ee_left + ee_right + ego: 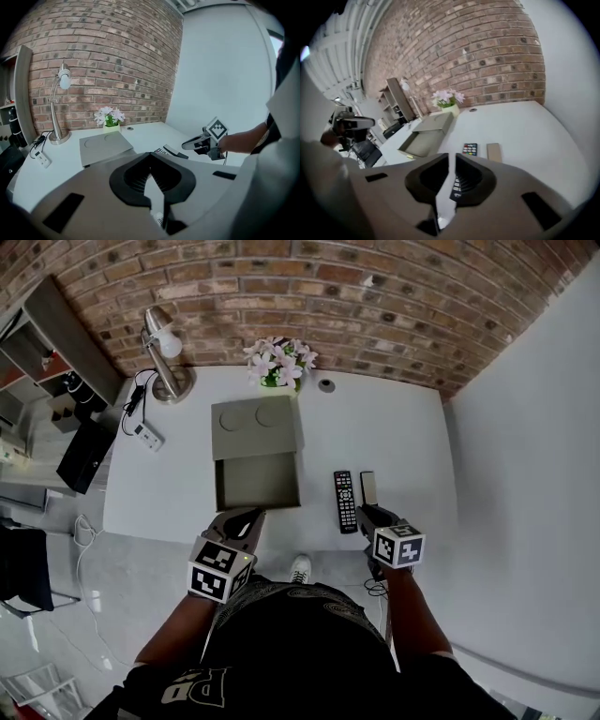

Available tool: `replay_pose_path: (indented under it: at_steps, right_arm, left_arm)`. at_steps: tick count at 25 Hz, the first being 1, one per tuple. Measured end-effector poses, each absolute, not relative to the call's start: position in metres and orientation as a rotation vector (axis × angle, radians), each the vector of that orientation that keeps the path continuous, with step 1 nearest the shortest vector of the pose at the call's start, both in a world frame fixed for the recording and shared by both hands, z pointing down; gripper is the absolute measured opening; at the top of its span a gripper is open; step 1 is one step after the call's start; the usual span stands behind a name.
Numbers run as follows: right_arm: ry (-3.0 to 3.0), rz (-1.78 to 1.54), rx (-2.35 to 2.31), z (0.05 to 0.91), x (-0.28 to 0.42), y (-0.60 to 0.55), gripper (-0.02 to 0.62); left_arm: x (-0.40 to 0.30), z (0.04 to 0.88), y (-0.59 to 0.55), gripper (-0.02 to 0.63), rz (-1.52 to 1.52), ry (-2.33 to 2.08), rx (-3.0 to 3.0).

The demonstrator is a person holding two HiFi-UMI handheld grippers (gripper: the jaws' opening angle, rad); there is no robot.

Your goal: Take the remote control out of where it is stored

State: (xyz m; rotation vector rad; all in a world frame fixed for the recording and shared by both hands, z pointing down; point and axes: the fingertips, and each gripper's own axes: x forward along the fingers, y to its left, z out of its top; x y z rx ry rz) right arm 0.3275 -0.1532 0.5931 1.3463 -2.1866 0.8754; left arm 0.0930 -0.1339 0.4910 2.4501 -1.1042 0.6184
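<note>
The black remote control (345, 501) lies flat on the white table (394, 427), outside the grey storage box (255, 426), whose drawer (257, 480) stands pulled out towards me. My right gripper (366, 510) hovers at the remote's near right end; its jaws stand a narrow slit apart with nothing gripped. In the right gripper view the remote (469, 149) runs under the gripper (452, 154) and shows through the gap. My left gripper (251, 515) is just in front of the drawer. In the left gripper view its jaws (151, 154) meet at the tips, empty.
A small flat tan-and-black slab (368, 487) lies right of the remote. A desk lamp (167, 357), a pot of flowers (279, 362) and a power strip (147, 436) stand at the back, by the brick wall. A white wall bounds the table's right side.
</note>
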Motion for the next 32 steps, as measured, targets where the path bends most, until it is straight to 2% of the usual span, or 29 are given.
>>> replay_pose_path:
  at_steps: [1, 8, 17, 26, 32]
  right_arm:
    - [-2.251, 0.850, 1.298, 0.582, 0.316, -0.148, 0.006]
    - [-2.561, 0.650, 1.014, 0.513, 0.237, -0.116, 0.005]
    - [-2.641, 0.597, 0.654, 0.520, 0.162, -0.073, 0.005]
    - [-2.663, 0.609, 0.737, 0.499, 0.127, -0.069, 0.005]
    - [-2.656, 0.631, 0.896, 0.481, 0.094, -0.062, 0.005]
  left_arm:
    - [0.096, 0.490, -0.132, 0.006, 0.615, -1.106, 2.454]
    - [0.113, 0.464, -0.123, 0.006, 0.466, -1.178, 2.474]
    - [0.077, 0.471, -0.083, 0.006, 0.516, -1.311, 2.375]
    - [0.047, 0.450, -0.082, 0.006, 0.469, -1.292, 2.452]
    - [-0.003, 0.446, -0.066, 0.005, 0.440, -1.236, 2.475]
